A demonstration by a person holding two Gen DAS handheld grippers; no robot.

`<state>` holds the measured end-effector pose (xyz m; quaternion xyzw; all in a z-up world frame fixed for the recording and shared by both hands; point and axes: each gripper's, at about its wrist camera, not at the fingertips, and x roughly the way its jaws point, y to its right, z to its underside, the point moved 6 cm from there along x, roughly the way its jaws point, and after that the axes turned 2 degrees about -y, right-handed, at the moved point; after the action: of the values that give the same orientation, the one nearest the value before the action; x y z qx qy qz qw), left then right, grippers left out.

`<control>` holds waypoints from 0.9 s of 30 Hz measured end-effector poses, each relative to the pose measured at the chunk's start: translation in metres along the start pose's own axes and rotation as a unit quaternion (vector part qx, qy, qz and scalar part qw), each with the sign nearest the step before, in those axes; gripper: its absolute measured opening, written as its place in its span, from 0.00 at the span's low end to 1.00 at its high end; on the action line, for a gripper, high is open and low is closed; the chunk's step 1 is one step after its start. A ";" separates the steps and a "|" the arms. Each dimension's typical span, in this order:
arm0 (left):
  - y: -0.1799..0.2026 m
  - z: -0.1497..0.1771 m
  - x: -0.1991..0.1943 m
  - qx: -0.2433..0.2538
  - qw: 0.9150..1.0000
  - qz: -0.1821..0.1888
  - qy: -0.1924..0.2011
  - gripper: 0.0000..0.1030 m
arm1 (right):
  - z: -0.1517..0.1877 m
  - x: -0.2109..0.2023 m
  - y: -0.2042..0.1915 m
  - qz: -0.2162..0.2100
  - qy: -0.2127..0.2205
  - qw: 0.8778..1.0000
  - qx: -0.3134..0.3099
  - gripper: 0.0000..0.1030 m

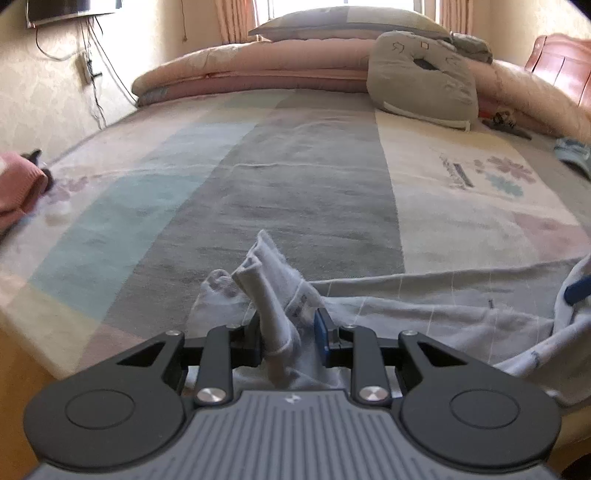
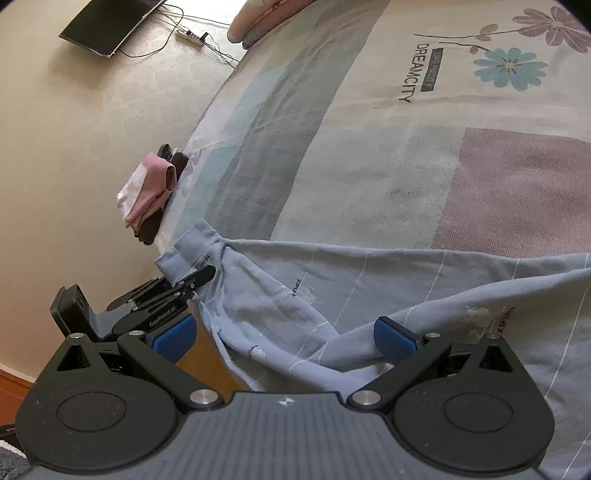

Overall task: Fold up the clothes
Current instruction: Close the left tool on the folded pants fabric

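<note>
A light blue garment with thin white lines (image 1: pixel 406 306) (image 2: pixel 369 280) lies spread across the near part of the bed. In the left wrist view my left gripper (image 1: pixel 288 334) is shut on a bunched end of it, and the pinched cloth sticks up between the pads. The right wrist view shows that same gripper (image 2: pixel 199 280) at the bed's edge, holding the garment's ribbed end. My right gripper (image 2: pixel 284 339) stands open over a twisted fold of the garment. Cloth lies between its blue pads (image 2: pixel 395 341), which do not press it.
The patchwork bedsheet (image 1: pixel 295 184) stretches ahead. A folded stack of pink and dark clothes (image 2: pixel 151 192) (image 1: pixel 18 188) sits at the bed's left edge. Folded quilts (image 1: pixel 258 74) and a grey cushion (image 1: pixel 421 81) lie at the far end. A television (image 2: pixel 107 26) hangs on the wall.
</note>
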<state>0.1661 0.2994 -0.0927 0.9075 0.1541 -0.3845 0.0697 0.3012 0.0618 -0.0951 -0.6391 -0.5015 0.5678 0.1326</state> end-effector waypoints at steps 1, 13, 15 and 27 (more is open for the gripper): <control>-0.003 -0.001 0.003 -0.012 1.000 0.012 -0.004 0.25 | 0.000 0.000 0.000 0.000 0.001 1.000 0.000 1.00; -0.034 -0.038 -0.033 -0.126 0.983 0.091 0.097 0.05 | 0.006 -0.021 -0.017 0.011 0.015 0.999 -0.033 1.00; -0.037 -0.046 -0.045 -0.132 0.979 0.099 0.122 0.05 | 0.005 -0.028 -0.022 0.012 0.022 0.999 -0.048 1.00; -0.062 0.005 -0.008 -0.194 0.977 0.065 0.063 0.05 | -0.012 -0.035 -0.019 0.085 0.050 0.987 -0.129 1.00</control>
<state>0.1371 0.3554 -0.0908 0.9070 0.1704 -0.2842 0.2599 0.3072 0.0476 -0.0560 -0.7188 -0.5070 0.4751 0.0256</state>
